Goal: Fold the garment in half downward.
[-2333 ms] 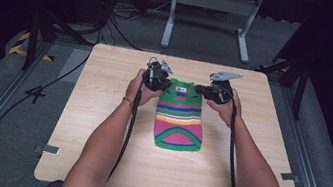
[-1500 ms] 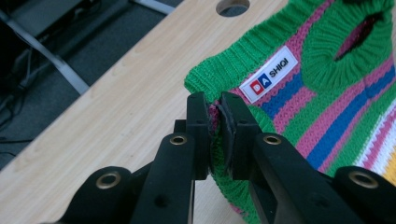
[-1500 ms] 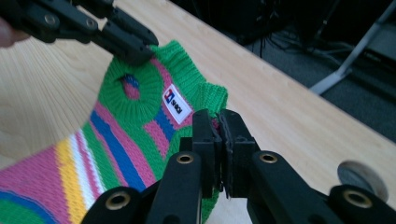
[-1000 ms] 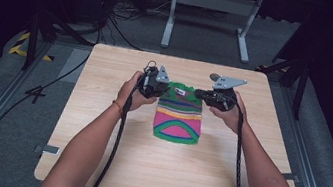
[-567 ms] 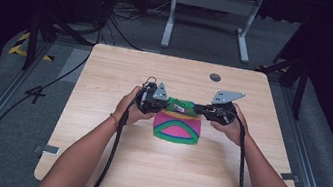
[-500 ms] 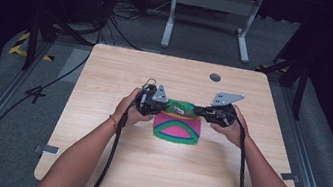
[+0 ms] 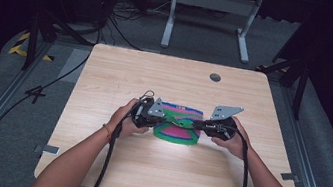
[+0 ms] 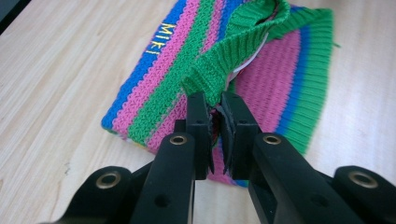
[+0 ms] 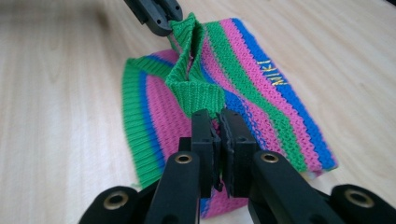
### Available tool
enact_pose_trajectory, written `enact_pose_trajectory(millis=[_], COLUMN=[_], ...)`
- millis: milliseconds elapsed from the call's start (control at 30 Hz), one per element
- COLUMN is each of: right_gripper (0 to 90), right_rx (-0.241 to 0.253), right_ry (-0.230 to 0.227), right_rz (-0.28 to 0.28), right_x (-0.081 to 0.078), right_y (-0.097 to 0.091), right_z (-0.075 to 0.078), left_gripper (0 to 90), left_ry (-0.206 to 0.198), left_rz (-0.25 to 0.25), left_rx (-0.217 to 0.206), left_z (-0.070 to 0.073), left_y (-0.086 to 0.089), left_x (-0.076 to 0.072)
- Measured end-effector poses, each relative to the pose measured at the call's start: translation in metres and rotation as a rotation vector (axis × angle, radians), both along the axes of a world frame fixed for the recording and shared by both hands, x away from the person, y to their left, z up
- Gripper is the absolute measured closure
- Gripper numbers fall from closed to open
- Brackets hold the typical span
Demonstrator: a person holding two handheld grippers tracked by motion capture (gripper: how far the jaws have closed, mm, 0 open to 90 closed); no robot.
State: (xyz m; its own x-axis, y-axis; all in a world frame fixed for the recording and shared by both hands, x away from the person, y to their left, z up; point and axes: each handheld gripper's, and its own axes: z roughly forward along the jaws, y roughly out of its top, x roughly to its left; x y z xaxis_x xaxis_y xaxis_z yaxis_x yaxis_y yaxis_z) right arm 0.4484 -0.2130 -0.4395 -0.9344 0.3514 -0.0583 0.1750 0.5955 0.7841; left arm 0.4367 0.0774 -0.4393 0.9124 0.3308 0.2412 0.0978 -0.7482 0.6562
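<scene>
Striped knit in pink, green and blue makes up the small sweater [image 7: 177, 125] that lies folded on the pale wooden table [image 7: 121, 76], between the two grippers. The left gripper [image 8: 215, 109] has its jaws pressed together on a green ribbed edge of the sweater, which rises from the jaws and runs away ahead of them toward the far side of the garment. Just to the left of that gripper's jaws, yellow letters [image 8: 161, 37] are stitched on a blue stripe. The right gripper [image 9: 215, 122] likewise pinches the green ribbed band, its jaws closed on the cloth; the band stretches ahead of it to the other gripper's black jaws, seen at the top of the right gripper view. To the right of this gripper's jaws the same yellow lettering [image 9: 272, 71] runs along the blue stripe. Below and beyond both sets of jaws the rest of the sweater rests flat on the wood, its wide pink panel bordered with blue and green. In the high view, the left hand [image 7: 123, 117] and right hand [image 7: 233, 137] hold the grippers on either side of the sweater, cables trailing back along the forearms.
</scene>
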Motion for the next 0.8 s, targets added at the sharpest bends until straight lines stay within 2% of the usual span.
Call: enact_pose_trajectory(millis=[167,400,600,800], right_gripper=[84.8,84.1,81.8,77.3], right_rx=[-0.032,-0.071,-0.098,-0.128], right_ry=[0.007,0.024,0.034,0.034], right_rz=[0.021,0.024,0.033,0.03], right_x=[-0.01,-0.018,-0.025,-0.029], right_y=[0.0,-0.001,-0.001,0.0], right_z=[-0.005,-0.015,-0.02,-0.026], left_gripper=[82.6,81.5,79.5,75.3], left_ry=[-0.009,0.029,0.069,0.076], left_rz=[-0.043,-0.081,-0.08,-0.08], left_rx=[0.045,0.083,0.075,0.054], left_z=[-0.004,-0.016,-0.023,-0.028], left_y=[-0.001,-0.001,0.004,0.007], left_x=[-0.01,-0.02,-0.022,-0.023])
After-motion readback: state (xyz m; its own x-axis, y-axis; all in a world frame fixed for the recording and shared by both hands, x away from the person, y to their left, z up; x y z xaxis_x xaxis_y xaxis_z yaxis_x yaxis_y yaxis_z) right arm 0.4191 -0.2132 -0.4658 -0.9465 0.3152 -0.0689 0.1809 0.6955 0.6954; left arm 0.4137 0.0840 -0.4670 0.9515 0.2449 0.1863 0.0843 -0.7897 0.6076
